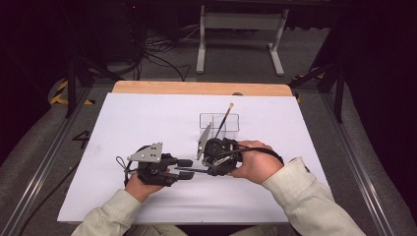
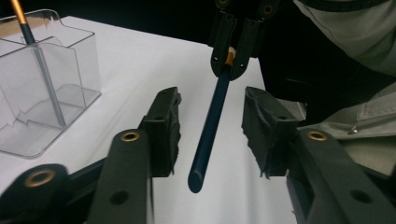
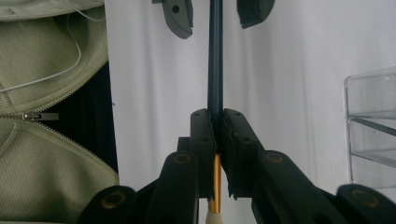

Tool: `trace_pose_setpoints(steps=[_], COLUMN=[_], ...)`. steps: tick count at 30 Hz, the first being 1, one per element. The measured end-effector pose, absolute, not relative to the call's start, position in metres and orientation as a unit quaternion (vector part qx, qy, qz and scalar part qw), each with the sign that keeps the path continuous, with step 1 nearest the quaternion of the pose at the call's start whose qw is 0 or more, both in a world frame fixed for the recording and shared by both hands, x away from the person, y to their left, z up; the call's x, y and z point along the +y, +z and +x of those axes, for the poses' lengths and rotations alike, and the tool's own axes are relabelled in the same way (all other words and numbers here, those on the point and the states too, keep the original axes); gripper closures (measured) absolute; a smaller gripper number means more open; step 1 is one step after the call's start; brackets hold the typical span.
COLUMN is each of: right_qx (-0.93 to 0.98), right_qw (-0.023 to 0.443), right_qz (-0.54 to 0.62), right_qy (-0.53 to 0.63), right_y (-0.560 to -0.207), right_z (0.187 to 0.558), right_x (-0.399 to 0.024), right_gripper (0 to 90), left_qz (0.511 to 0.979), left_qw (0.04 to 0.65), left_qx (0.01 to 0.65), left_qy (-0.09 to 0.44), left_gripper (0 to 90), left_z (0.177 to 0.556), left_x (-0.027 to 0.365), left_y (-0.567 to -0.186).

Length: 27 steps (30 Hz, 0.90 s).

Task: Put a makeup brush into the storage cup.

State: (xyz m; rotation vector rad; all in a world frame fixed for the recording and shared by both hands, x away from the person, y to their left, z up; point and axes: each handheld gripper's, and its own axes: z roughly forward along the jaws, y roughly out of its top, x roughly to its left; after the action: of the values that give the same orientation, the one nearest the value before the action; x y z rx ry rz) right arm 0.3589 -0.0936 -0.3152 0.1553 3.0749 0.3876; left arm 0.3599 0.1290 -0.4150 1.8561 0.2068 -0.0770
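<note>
While right tool (image 3: 218, 135) pinches brush (image 2: 210, 126) | left tool (image 2: 210, 126) spread, handle between, untouched.

**Dark Blue Brush on a White Table**

The brush (image 2: 210, 126) had a dark blue handle, a gold band and a pale cream tip. A second brush (image 1: 224, 120) stood in a clear plastic box (image 2: 70, 56). Both grippers (image 1: 183, 169) (image 1: 212, 170) were black with brass-coloured rivets. The table (image 1: 147, 118) was white, the sleeves (image 1: 310, 196) pale green-grey.

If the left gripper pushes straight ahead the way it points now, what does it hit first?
Probably the right gripper, clamped on the dark-blue brush whose handle already lies between the left gripper's open fingers; depth is unclear.
</note>
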Motion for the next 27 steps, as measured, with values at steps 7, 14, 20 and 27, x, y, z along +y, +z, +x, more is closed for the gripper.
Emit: trace_pose_setpoints(steps=[7, 14, 20, 27], right_qx=[0.991, 0.992, 0.993, 0.993], right_qw=[0.016, 0.016, 0.016, 0.016], right_qz=[0.044, 0.034, 0.023, 0.010], right_qy=[0.125, 0.123, 0.119, 0.120], right_y=[-0.3158, -0.3164, -0.3179, -0.3192], right_z=[0.3589, 0.3575, 0.3555, 0.3554], right_x=[-0.0945, -0.0945, -0.0946, -0.0961], right_gripper=[83.3, 83.2, 83.2, 83.2], left_qz=[0.805, 0.809, 0.813, 0.816], left_qw=[0.587, 0.581, 0.576, 0.573], left_qx=[0.079, 0.074, 0.069, 0.059], left_qy=[-0.041, -0.041, -0.043, -0.048], left_gripper=[68.8, 74.5, 79.8, 82.0], left_z=[0.3582, 0.3575, 0.3569, 0.3563], left_x=[0.1265, 0.1260, 0.1249, 0.1238], left_y=[-0.4160, -0.4166, -0.4170, -0.4167])
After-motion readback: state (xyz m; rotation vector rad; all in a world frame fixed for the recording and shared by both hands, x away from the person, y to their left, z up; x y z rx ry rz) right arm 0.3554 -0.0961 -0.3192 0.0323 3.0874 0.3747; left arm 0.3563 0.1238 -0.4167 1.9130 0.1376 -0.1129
